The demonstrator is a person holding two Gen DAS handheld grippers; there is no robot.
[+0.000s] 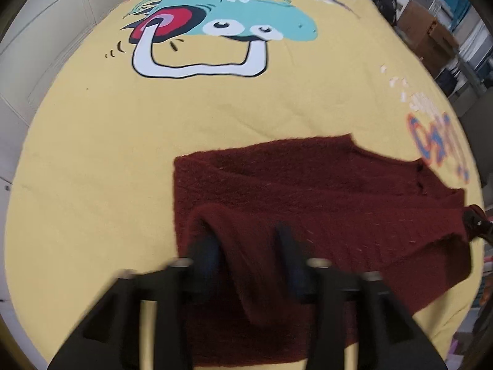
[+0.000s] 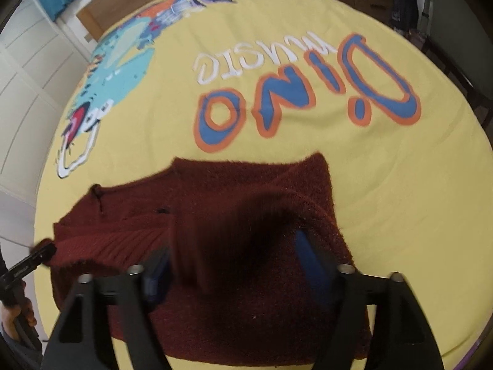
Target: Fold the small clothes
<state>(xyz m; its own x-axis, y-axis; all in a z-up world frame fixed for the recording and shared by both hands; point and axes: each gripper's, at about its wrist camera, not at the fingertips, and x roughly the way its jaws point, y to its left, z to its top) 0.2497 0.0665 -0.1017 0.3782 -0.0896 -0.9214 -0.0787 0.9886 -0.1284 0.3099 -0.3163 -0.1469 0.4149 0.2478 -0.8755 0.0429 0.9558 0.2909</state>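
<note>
Only right view shows "DINO" lettering (image 2: 308, 92).

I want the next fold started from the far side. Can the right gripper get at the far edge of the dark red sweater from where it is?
Probably yes. The right gripper stands open over the near part of the dark red sweater, and nothing lies between it and the far edge except the yellow bedspread beyond.

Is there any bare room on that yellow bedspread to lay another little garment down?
Yes. A wide bare stretch of the bedspread lies between the dark red sweater and the dinosaur print. Another lies beside the sweater, below the DINO lettering. It is crowded at the near edge, where the left gripper and right gripper straddle raised folds.
</note>
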